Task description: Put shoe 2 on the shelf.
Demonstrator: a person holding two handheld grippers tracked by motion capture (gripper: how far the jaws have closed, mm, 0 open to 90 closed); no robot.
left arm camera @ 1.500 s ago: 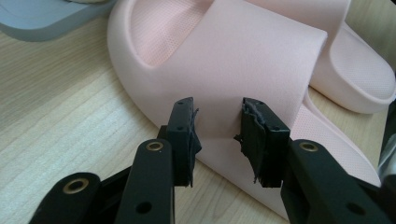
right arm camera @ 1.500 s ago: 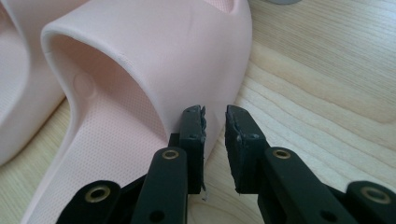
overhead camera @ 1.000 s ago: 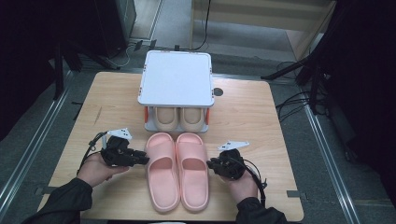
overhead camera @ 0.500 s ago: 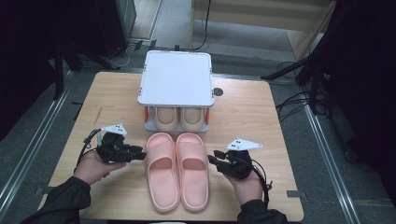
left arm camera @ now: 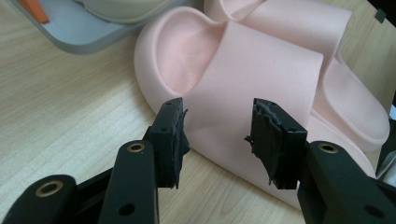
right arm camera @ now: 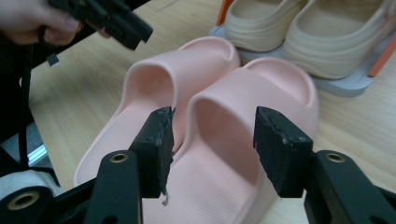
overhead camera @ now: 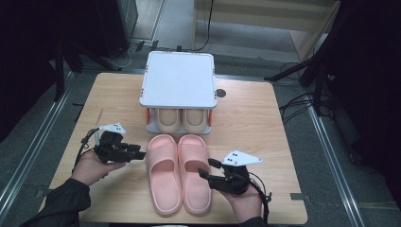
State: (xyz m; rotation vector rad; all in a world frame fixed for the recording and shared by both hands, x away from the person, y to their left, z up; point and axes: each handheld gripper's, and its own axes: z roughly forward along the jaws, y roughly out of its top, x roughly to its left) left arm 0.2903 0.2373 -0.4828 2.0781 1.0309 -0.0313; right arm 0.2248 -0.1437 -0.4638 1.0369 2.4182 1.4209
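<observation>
Two plain pink slippers [overhead camera: 179,172] are lying on the pale wood-grain table [overhead camera: 255,123]. A beige pair [overhead camera: 182,120] is sitting under a white lid [overhead camera: 178,79] on a grey rack [right arm camera: 343,84] with orange posts [overhead camera: 148,115]. Both grippers are showing black: the left gripper [overhead camera: 139,155] and the right gripper [overhead camera: 205,169], each carrying a light grey plate dotted black. The sleeve [overhead camera: 61,208] is looking dark.

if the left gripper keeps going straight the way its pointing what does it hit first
Most likely the near pink slipper. The left gripper is open and its jaws frame that slipper's strap side in the left gripper view; from above it points at that slipper's outer edge. How much gap remains is unclear.
</observation>
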